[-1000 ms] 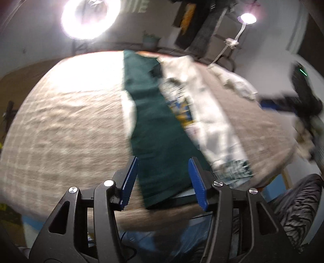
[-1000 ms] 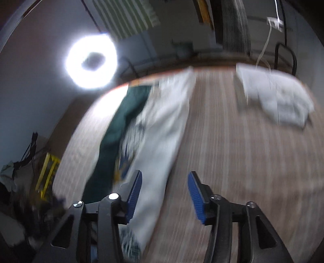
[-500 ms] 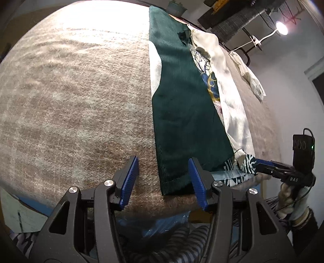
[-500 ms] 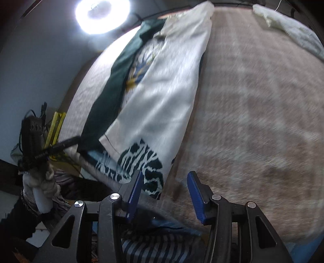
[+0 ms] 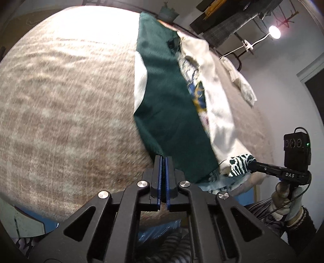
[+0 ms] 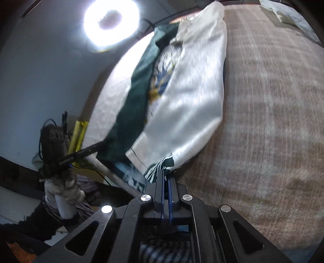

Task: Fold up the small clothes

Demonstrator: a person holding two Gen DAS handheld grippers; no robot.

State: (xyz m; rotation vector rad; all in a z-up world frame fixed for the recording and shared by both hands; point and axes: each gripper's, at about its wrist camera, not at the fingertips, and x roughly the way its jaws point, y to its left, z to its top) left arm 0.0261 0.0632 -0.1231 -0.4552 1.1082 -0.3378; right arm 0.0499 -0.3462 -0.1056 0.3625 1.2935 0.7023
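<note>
A long garment lies lengthwise on the brown-beige blanket (image 5: 60, 101): a dark green panel (image 5: 166, 105) on the left, a white satin panel (image 6: 188, 97) with a blue and yellow print on the right, and a black-and-white patterned hem (image 6: 162, 168). My left gripper (image 5: 163, 159) is shut on the near hem of the green panel. My right gripper (image 6: 166, 176) is shut on the patterned hem corner of the white panel. The right gripper also shows in the left wrist view (image 5: 253, 163), and the left one in the right wrist view (image 6: 99, 144).
A pale crumpled cloth (image 5: 241, 81) lies at the far right of the blanket, also showing in the right wrist view (image 6: 293, 16). A ring light (image 6: 111, 22) glares beyond the far edge. The blanket's near edge drops off just in front of both grippers.
Both grippers were open and have closed on the garment's near hem, left on the green side, right on the white side. The near hem now lifts off the blanket.
</note>
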